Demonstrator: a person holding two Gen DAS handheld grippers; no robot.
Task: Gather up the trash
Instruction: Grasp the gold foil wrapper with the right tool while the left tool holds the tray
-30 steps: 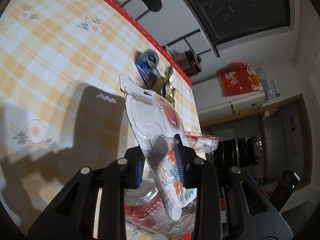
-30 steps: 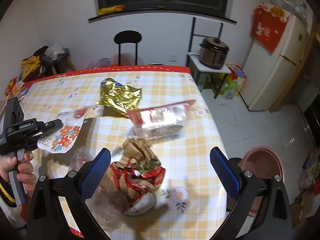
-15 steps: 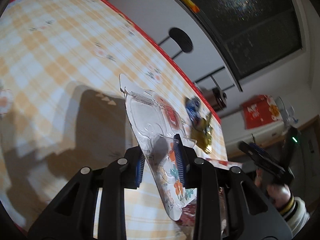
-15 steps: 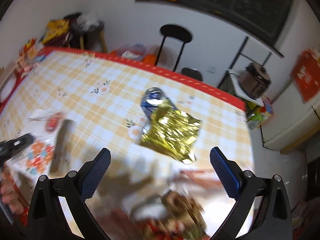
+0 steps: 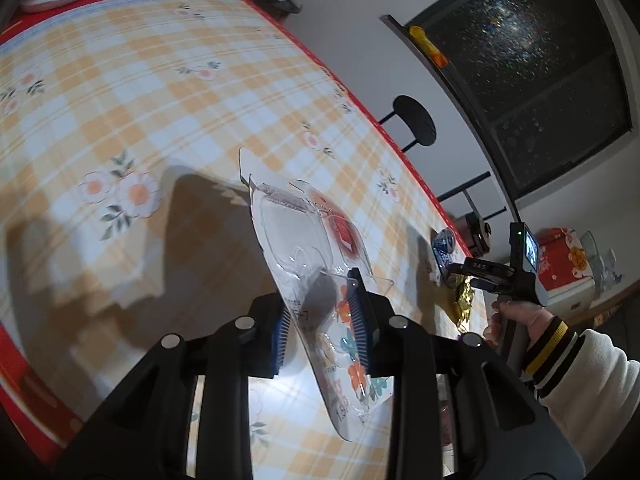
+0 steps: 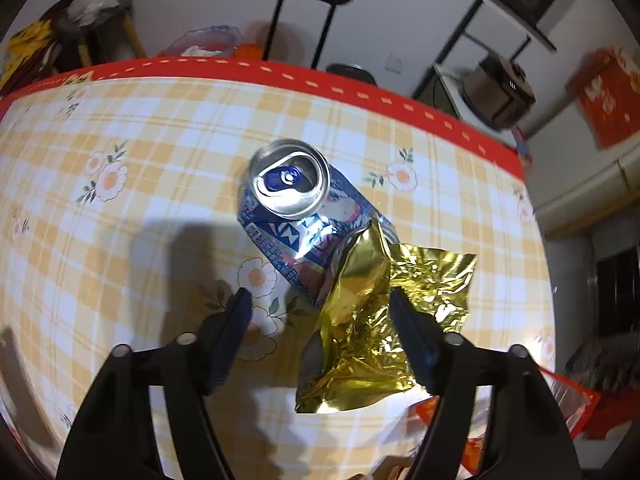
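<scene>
- The left wrist view looks forward along its own two fingers, tilted down across the checked tablecloth (image 5: 200, 92) from low and near, with the dark window (image 5: 532, 60) and a black stool (image 5: 414, 120) beyond the far edge.
- The right wrist view points steeply down at the same cloth from close above (its far red border curves across the top), filling the middle with a crushed blue can (image 6: 296, 208) and a gold foil wrapper (image 6: 384, 320).
- Both views share the stool, the red box (image 6: 608, 96) on the fridge, the can and the foil.
- The left view also catches the right gripper (image 5: 476, 276) side-on, small, over the foil.
</scene>
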